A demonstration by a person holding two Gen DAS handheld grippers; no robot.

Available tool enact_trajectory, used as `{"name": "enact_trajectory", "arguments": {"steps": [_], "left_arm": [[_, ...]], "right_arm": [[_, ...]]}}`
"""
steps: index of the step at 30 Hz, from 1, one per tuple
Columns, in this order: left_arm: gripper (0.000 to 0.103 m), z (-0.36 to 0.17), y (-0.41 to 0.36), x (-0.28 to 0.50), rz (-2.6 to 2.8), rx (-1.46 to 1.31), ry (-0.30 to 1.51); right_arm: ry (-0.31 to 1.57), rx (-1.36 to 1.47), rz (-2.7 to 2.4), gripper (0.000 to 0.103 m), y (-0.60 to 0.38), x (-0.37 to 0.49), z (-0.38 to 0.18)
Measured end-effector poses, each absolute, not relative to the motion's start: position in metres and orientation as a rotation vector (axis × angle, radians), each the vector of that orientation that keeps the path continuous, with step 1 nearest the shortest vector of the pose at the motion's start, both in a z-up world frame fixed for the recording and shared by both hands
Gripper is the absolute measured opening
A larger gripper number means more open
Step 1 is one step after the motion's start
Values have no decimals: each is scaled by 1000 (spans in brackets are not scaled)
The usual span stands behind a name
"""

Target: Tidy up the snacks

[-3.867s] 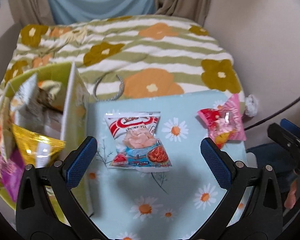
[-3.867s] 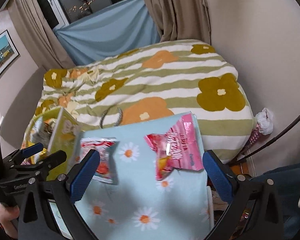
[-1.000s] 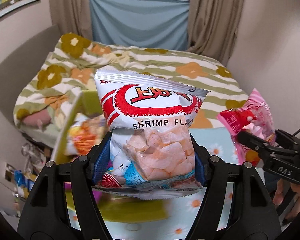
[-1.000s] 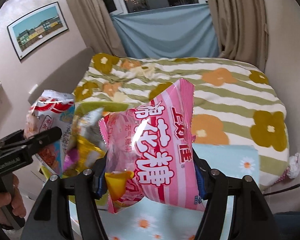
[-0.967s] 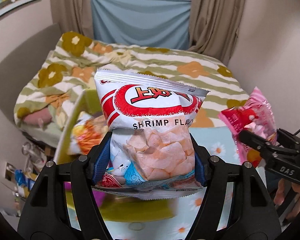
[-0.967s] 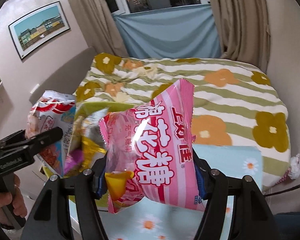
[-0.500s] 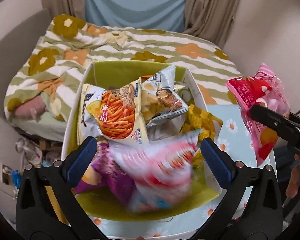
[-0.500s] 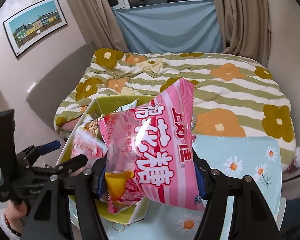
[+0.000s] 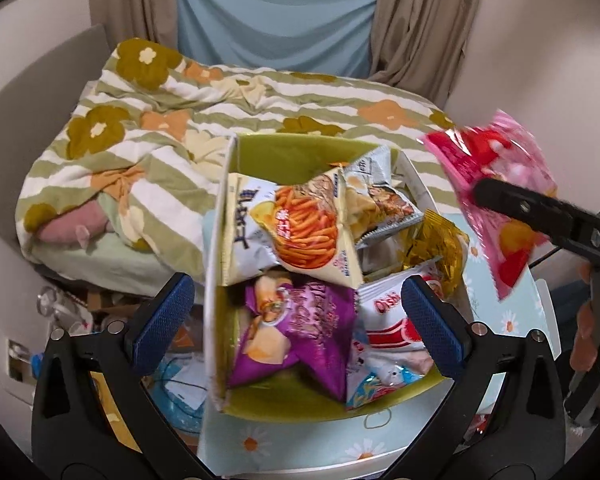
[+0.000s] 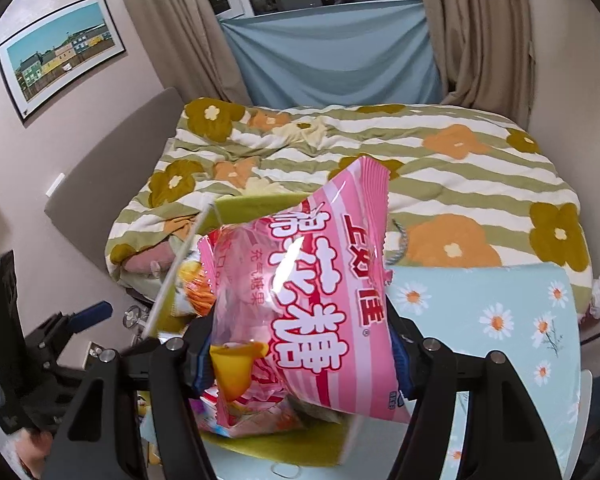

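Note:
The green box [image 9: 300,148] holds several snack bags. The red and white shrimp chips bag [image 9: 388,340] lies in its near right corner, beside a purple chip bag [image 9: 300,340]. My left gripper [image 9: 296,320] is open and empty above the box's near end. My right gripper [image 10: 296,356] is shut on the pink candy bag [image 10: 320,292] and holds it upright above the box [image 10: 256,204]. In the left wrist view the pink bag [image 9: 500,184] hangs at the right, above the box's right edge, clamped by the right gripper.
The box stands on a light blue daisy tablecloth [image 10: 500,320]. A bed with a green striped flower quilt [image 9: 160,136] lies behind. Floor clutter [image 9: 80,312] shows left of the table. The left gripper [image 10: 60,340] shows at lower left in the right wrist view.
My left gripper opened and let the shrimp chips bag fall into the box, where it now lies still. My right gripper carried the pink bag left over the box.

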State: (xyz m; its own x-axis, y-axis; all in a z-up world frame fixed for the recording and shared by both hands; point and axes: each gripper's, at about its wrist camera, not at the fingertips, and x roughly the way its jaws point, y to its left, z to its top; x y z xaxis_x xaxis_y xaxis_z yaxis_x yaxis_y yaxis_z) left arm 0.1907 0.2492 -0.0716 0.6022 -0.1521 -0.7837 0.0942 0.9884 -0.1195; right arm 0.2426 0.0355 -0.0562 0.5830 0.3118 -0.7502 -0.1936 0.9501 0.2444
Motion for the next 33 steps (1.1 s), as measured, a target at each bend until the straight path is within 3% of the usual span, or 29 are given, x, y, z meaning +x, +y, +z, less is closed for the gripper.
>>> {"name": "enact_trajectory", "arguments": {"steps": [4, 8, 10, 18, 33], "left_arm": [[103, -72, 257, 190, -125, -59, 913], [103, -76, 258, 186, -118, -38, 918], [103, -77, 257, 181, -102, -26, 912], [103, -73, 248, 158, -66, -35, 890], [103, 0, 173, 71, -44, 14, 710]], "right_arm": [[897, 138, 308, 66, 56, 260, -59], [885, 183, 321, 94, 66, 273, -69], [874, 183, 295, 102, 65, 267, -69], [844, 136, 267, 103, 46, 228, -63], [756, 105, 154, 103, -31, 121, -2]]}}
